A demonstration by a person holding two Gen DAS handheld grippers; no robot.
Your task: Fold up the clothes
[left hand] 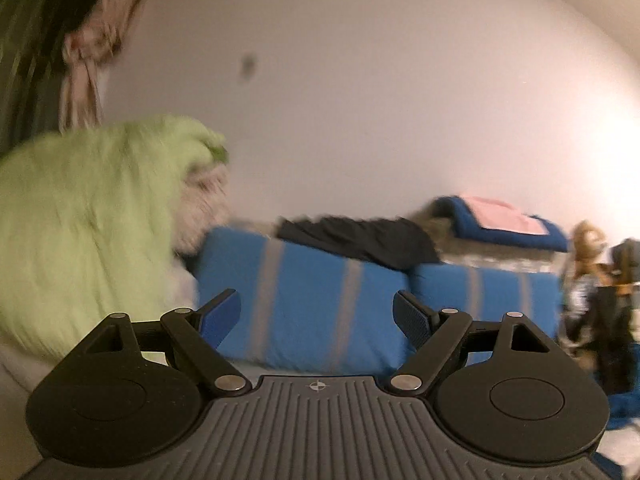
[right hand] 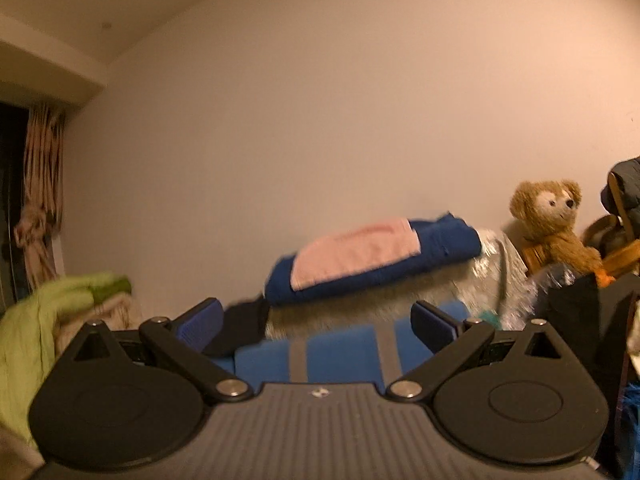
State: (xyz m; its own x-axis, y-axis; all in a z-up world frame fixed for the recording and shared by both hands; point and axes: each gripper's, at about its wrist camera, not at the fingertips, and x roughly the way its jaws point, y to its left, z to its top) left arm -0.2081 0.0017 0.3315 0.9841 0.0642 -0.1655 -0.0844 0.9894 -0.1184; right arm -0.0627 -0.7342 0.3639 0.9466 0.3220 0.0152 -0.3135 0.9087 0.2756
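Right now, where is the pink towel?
The pink towel lies on top of a folded dark blue cloth against the back wall, above the striped blue pillows. In the right wrist view it sits mid-frame, left of the teddy bear.

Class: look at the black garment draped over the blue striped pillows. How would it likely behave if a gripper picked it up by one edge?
The black garment sags over the blue striped pillows, so it is probably floppy and would hang and unfold. It lies thin and flat, so it is likely light. Being soft cloth, it should not roll or break.
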